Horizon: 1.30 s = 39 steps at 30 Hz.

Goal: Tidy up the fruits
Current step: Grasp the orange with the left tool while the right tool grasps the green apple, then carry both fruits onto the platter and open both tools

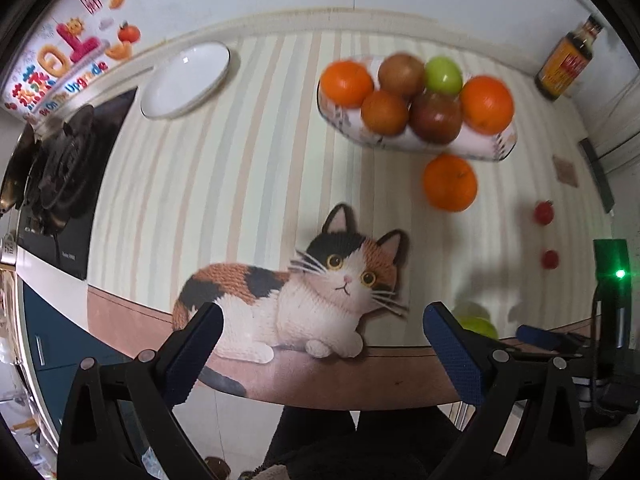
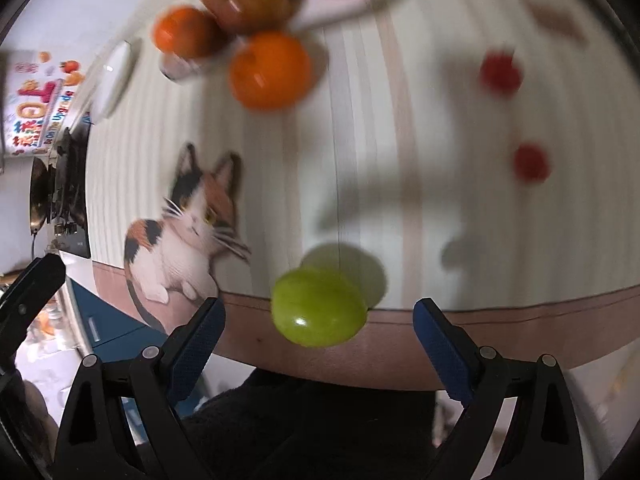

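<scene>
While the right hand-held gripper [image 2: 316, 312] gapes wide, empty, the green apple [image 2: 319, 307] lies between its fingers.

A patterned fruit bowl [image 1: 416, 142], piled with oranges, brownish fruit and one green fruit, is seen well ahead of the left gripper [image 1: 322, 344]. A loose orange [image 1: 450, 182] lies just before the bowl. Two small red fruits [image 2: 501, 72] lie apart. A green apple [image 2: 319, 308] lies between the right gripper's [image 2: 319, 332] spread fingers, untouched.
</scene>
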Each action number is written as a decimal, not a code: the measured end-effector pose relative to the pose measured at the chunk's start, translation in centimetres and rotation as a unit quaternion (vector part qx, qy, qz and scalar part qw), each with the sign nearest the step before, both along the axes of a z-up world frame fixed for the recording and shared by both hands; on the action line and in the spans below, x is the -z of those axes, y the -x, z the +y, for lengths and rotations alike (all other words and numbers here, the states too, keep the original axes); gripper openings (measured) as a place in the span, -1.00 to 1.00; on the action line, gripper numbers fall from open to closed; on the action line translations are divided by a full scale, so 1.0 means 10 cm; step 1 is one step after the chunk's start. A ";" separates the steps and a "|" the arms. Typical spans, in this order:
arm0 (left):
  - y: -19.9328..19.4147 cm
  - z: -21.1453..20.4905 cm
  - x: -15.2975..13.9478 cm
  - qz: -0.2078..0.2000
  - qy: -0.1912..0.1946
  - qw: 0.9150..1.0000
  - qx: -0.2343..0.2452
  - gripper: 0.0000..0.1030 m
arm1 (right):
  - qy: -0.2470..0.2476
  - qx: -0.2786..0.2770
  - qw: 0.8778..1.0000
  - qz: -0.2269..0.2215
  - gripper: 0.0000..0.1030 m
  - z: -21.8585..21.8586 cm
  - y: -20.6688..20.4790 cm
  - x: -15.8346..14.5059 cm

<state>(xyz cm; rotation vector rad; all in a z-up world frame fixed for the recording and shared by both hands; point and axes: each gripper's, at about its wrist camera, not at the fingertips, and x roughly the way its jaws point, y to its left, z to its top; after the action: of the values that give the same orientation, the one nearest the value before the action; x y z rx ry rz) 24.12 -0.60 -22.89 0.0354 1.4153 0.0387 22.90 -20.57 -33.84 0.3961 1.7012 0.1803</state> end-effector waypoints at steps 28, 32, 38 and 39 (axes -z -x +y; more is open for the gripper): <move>-1.37 -1.19 1.04 0.093 0.081 0.989 0.084 0.70 | 0.051 0.050 0.996 -0.055 0.25 -0.52 -0.74 0.08; -1.36 -1.22 1.11 0.094 0.073 0.989 0.085 0.20 | 0.050 0.045 0.996 -0.052 0.25 -0.50 -0.76 0.11; -1.13 -0.99 1.05 0.091 0.083 0.989 0.078 0.20 | 0.039 0.031 0.997 -0.050 0.25 -0.41 -0.76 0.14; -1.06 -0.90 1.02 0.090 0.085 0.990 0.072 0.20 | 0.037 0.024 0.998 -0.052 0.25 -0.33 -0.77 0.14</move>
<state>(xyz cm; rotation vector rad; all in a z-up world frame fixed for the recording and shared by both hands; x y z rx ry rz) 34.70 -9.60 -33.08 -0.0001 1.5894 -0.2088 30.57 -23.88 -35.27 0.3663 1.5893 0.1004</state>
